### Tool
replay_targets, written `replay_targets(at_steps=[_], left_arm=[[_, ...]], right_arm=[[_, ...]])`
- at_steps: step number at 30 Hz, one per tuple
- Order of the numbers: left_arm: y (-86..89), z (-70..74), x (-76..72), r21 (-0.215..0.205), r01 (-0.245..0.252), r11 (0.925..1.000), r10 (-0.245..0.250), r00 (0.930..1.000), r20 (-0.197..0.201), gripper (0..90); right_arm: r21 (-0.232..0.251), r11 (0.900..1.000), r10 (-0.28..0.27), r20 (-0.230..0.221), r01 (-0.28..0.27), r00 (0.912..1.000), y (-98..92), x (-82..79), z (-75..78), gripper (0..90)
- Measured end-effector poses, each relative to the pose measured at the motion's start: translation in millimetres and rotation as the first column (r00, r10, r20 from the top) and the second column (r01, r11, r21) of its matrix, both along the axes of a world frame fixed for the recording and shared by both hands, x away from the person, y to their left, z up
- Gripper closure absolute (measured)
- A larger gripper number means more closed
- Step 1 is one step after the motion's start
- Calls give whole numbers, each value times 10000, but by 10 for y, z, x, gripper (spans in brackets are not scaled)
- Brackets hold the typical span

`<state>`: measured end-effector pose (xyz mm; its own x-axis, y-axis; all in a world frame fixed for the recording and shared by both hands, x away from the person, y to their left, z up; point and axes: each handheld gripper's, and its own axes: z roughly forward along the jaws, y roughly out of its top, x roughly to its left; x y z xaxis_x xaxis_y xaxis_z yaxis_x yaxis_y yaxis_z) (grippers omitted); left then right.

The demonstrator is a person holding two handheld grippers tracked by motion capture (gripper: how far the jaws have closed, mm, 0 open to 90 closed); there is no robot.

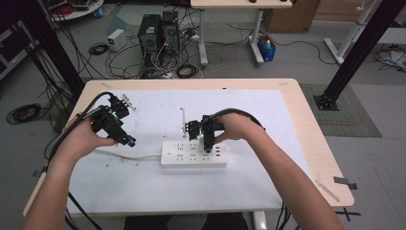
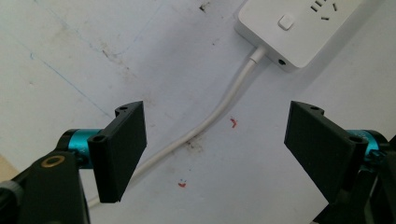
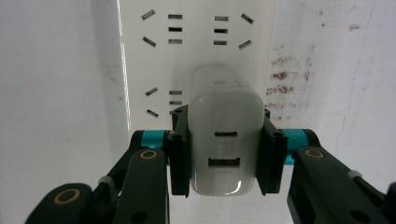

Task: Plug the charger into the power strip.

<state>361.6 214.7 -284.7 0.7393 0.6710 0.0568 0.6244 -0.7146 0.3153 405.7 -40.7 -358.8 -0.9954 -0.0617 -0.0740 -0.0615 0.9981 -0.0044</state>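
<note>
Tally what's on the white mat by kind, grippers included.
Power strip: 1
Strip cord: 1
White USB charger, clamped in the right gripper: 1
Grippers, counting the open left gripper: 2
Total: 5

— What do you see past my left gripper [image 2: 215, 149]?

— My two black, flat-faced plastic fingers [image 2: 122, 149] stand wide apart with nothing between them, each on a teal metal collar. They hang over the white, scuffed desk [image 2: 74, 56].

— And beyond them?

— The end of a white rectangular plastic power strip [image 2: 299, 32] sits at the upper right, with a square white push button [image 2: 286, 22] on top and a few socket slots near the edge. A round white cable [image 2: 219, 112] leaves its end face and curves down towards my left-hand finger, passing behind it.

— Anything on the surface?

— Brownish smudges beside the cable, and two small red marks [image 2: 232, 122] below it.
</note>
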Motion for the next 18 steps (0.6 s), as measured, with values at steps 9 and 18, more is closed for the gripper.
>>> replay_targets(at_steps=[9,18], left_arm=[[-61,-21,27,110,170,9998,-169,9998,-55,210],[-140,-29,10,-13,260,9997,-261,9996,-64,210]], right_arm=[[-253,9997,-40,56,41,10000,43,-6,-43,633],[-157,9999,-31,-15,31,10000,55,19,-96,627]])
